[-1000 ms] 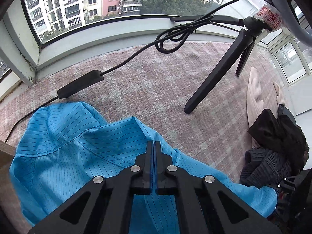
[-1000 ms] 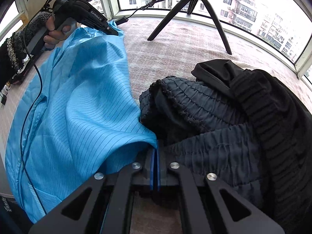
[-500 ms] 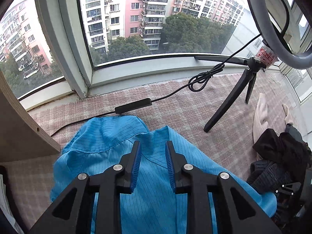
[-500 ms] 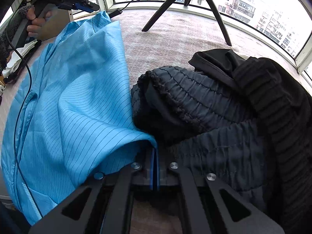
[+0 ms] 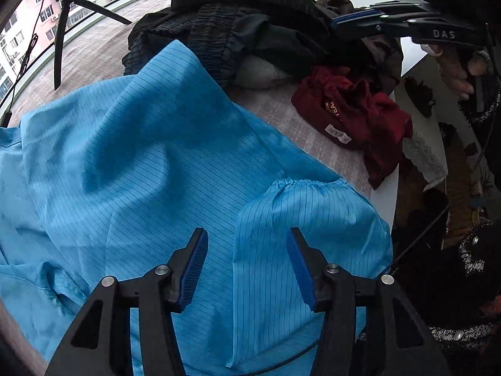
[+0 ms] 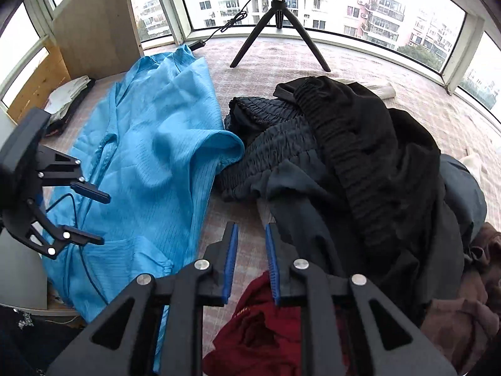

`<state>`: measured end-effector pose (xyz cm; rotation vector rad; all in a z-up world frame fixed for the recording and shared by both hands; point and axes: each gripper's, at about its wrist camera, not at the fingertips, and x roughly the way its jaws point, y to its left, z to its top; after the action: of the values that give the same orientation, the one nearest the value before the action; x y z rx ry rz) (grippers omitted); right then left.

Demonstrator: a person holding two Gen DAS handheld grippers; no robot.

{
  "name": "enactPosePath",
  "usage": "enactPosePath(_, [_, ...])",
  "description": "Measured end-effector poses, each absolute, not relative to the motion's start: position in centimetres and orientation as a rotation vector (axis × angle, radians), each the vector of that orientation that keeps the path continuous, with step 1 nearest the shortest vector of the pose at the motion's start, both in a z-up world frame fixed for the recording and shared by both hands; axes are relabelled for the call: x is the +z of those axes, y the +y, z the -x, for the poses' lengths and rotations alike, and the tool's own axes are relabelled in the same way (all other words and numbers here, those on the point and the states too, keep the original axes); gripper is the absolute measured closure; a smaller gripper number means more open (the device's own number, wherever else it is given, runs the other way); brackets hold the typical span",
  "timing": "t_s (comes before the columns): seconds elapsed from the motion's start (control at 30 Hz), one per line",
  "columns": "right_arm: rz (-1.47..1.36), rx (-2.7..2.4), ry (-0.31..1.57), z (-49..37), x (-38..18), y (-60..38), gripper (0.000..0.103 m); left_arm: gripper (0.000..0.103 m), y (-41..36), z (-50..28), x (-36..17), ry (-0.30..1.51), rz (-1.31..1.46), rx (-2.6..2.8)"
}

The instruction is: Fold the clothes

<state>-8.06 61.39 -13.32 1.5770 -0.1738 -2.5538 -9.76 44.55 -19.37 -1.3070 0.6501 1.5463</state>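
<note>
Both grippers have let go: left gripper [image 5: 247, 263] spread wide over the blue garment [image 5: 150, 163], right gripper [image 6: 250, 260] slightly parted above pink checked bedding [image 6: 360, 59] by bay windows [image 6: 344, 3].

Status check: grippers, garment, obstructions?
Left gripper open above blue garment. Right gripper open, empty. Dark clothes pile touches garment's edge.

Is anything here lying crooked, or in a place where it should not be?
Yes. One corner of the blue striped garment lies draped over the dark clothes pile instead of flat, and a thin black cable runs across its lower part. Both could hinder folding.
</note>
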Motion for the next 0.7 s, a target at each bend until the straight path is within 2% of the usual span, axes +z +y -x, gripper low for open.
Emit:
enactPosePath(0.03, [-1.557, -2.566, -0.221, 5.6, -12.5, 61.7, 0.08, 0.053, 45.3, 9.2, -20.1, 0.68, 1.303, 1.538])
enactPosePath(0.1, [-1.536, -2.6, -0.289, 1.0, -11.3, 62.4, 0.068, 0.052, 46.4, 8.5, -21.5, 0.704, 1.32, 1.51])
enactPosePath(0.13, [-1.525, -2.617, -0.323, -1.3, -10.8, 62.7, 0.066, 0.052, 47.0, 8.1, -22.2, 0.711, 1.333, 1.493])
enactPosePath(0.17, [-1.525, -2.627, -0.346, -2.9, -10.7, 63.0, 0.065, 0.059, 47.4, 7.7, -22.9, 0.718, 1.348, 1.474])
enactPosePath(0.2, [-1.532, -2.633, -0.362, -4.0, -10.9, 63.1, 0.065, 0.081, 47.4, 7.2, -23.4, 0.723, 1.364, 1.457])
enactPosePath(0.27, [-1.546, -2.644, -0.393, -6.2, -11.3, 63.5, 0.065, 0.102, 46.8, 6.0, -23.0, 0.715, 1.388, 1.469])
enactPosePath(0.43, [-1.581, -2.658, -0.473, -11.4, -12.7, 64.2, 0.065, 0.103, 40.2, 0.1, -18.7, 0.562, 1.372, 1.592])
enactPosePath(0.53, [-1.59, -2.597, -0.439, -10.6, -14.2, 62.7, 0.065, 0.101, 35.5, -5.0, -16.5, 0.455, 1.382, 1.637])
enactPosePath(0.57, [-1.59, -2.572, -0.41, -10.1, -14.6, 61.9, 0.065, 0.092, 33.9, -6.9, -16.2, 0.433, 1.395, 1.646])
enactPosePath(0.6, [-1.587, -2.544, -0.388, -9.3, -15.0, 61.1, 0.065, 0.079, 32.6, -8.9, -16.8, 0.444, 1.429, 1.644])
enactPosePath(0.67, [-1.578, -2.485, -0.361, -7.5, -15.8, 59.3, 0.065, 0.071, 30.2, -12.3, -18.5, 0.472, 1.508, 1.647])
enactPosePath(0.7, [-1.569, -2.456, -0.357, -6.4, -16.1, 58.6, 0.065, 0.073, 29.4, -13.1, -19.0, 0.462, 1.545, 1.668])
